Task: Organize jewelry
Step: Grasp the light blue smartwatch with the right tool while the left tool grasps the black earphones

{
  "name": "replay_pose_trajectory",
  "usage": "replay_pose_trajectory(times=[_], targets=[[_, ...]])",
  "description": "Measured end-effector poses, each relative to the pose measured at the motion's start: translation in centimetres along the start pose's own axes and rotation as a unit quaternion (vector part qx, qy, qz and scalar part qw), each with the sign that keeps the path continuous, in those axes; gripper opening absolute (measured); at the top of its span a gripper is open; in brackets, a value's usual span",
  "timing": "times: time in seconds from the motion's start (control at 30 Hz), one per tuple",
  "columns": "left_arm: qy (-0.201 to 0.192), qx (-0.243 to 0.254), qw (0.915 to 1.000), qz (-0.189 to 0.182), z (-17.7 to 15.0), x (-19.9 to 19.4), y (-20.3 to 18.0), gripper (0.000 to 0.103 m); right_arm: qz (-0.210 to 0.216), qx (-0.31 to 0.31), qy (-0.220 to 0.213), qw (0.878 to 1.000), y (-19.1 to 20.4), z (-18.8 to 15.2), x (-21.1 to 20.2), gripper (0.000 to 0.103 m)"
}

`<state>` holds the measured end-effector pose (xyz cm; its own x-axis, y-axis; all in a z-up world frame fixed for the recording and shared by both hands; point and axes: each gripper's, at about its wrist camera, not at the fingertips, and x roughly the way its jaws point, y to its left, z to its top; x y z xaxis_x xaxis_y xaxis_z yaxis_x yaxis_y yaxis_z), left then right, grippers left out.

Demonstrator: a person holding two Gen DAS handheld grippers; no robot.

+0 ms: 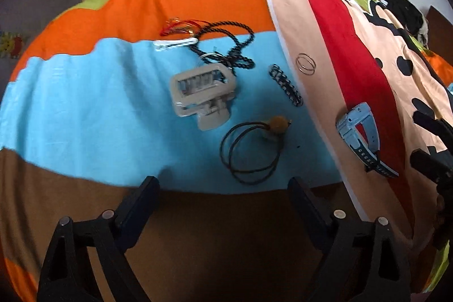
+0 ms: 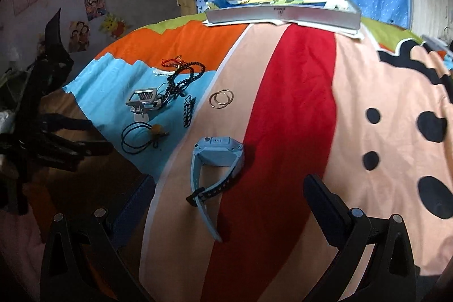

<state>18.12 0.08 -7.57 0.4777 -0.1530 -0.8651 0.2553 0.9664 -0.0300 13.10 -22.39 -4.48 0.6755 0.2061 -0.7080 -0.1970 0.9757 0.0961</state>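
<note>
A colourful bedspread (image 2: pixel 297 92) is covering the bed, with a long box (image 2: pixel 283 12) lying at its far edge. Both grippers — left (image 1: pixel 223 188), right (image 2: pixel 229 188) — are hovering with fingers spread, gripping nothing. A blue watch (image 2: pixel 218 152) is lying on the red-and-peach stripes; the grey clip (image 1: pixel 202 92), cord pendant (image 1: pixel 252 149), beaded necklace (image 1: pixel 226 47) and bangles (image 1: pixel 305 63) are resting beyond.

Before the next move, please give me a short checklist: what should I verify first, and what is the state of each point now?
1. Left gripper open and holding nothing: ok.
2. Right gripper open and holding nothing: ok.
3. Light blue watch lies free on the bedspread, ahead of the right gripper's fingers: ok.
4. Two ring bangles apart from other pieces: ok.
5. Black bead necklace free of the red string and small beige stand: not ok, they overlap.
6. Where pieces should go: cannot tell.
</note>
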Motion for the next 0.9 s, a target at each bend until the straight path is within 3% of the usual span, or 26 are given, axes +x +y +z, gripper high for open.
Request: replay_pose_trajectory(times=[0.23, 0.43, 0.73, 0.8, 0.9], targets=[[0.011, 0.045, 0.9988, -0.016, 1.1, 3.1, -1.0, 0.080, 0.034, -0.026, 0.024, 0.999, -0.1, 0.2, 3.7, 0.092], [0.018, 0.057, 0.9980, -0.021, 1.5, 4.4, -1.6, 0.064, 0.061, -0.022, 0.043, 0.997, 0.1, 0.8, 6.8, 0.076], [0.015, 0.059, 0.9979, -0.021, 1.5, 4.7, -3.1, 0.030, 0.063, -0.025, 0.049, 0.996, 0.9, 1.6, 8.8, 0.070], [0.016, 0.054, 0.9982, -0.021, 1.2, 4.5, -2.9, 0.017, 0.056, -0.029, 0.051, 0.997, 1.1, 1.6, 8.9, 0.065], [0.014, 0.040, 0.9987, -0.029, 0.1, 4.1, -2.6, 0.006, 0.050, -0.034, 0.054, 0.997, 1.5, 1.6, 9.2, 0.056]])
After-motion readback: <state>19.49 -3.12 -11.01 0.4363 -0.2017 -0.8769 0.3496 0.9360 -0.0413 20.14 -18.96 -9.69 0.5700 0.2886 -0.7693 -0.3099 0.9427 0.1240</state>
